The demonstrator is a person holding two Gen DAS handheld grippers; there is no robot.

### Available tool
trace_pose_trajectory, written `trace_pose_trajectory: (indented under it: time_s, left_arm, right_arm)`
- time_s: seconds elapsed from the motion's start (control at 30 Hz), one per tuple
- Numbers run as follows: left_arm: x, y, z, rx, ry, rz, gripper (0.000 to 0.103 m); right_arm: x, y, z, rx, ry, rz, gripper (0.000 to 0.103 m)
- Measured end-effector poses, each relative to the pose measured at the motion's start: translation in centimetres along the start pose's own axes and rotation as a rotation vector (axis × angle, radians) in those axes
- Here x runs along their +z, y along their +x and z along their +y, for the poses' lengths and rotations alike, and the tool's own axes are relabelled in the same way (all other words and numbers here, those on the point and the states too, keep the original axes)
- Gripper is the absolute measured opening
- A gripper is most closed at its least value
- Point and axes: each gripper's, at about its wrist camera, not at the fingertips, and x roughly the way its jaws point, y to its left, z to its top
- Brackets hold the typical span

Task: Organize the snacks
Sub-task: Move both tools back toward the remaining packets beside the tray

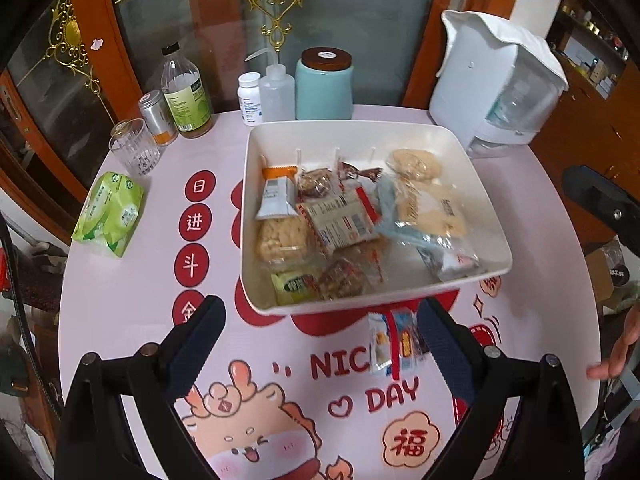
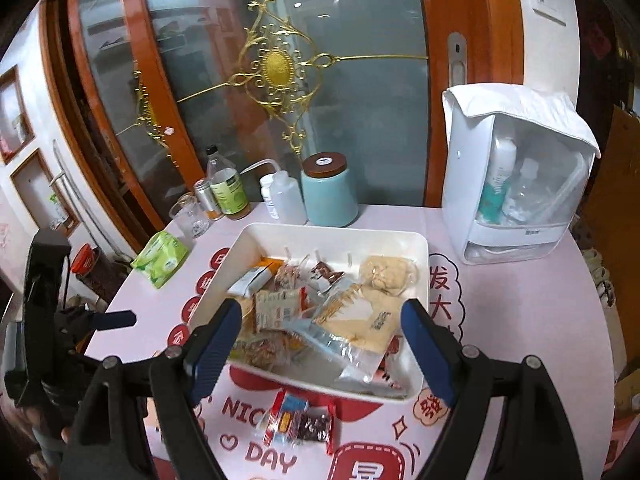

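A white rectangular tray (image 1: 460,152) sits mid-table, holding several wrapped snacks (image 1: 340,220); it also shows in the right wrist view (image 2: 332,236). Two small snack packets (image 1: 394,342) lie on the tablecloth just in front of the tray, also seen in the right wrist view (image 2: 300,420). My left gripper (image 1: 320,328) is open and empty, above the table before the tray's near edge. My right gripper (image 2: 320,344) is open and empty, raised over the tray's near side.
At the table's back stand a glass (image 1: 134,146), a metal tin (image 1: 158,118), a bottle (image 1: 186,92), a pill bottle (image 1: 250,98), a squeeze bottle (image 1: 276,94) and a blue jar (image 1: 324,84). A green tissue pack (image 1: 110,212) lies left. A white appliance (image 1: 496,80) stands back right.
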Motion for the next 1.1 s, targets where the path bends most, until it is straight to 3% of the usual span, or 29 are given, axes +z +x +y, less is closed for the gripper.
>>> trace_pose_trajectory:
  time_s: [0.6,0.7,1.1]
  left_arm:
    - [-7.0,-3.2,-4.1,0.035,0.05,-0.095,0.096]
    - [-8.4,-2.4,-4.5,0.049,0.064,-0.1,0.096]
    - [-13.8,4.3,-3.7,0.028,0.006,-0.005,0.096]
  right_arm:
    - [-8.0,-2.4,0.9,-0.065,-0.076,0.082,0.083]
    - [-9.3,-2.2,0.8,-0.079,-0.081,0.085,0.083]
    - [-14.7,4.6,0.9,-0.003,-0.034,0.284,0.083]
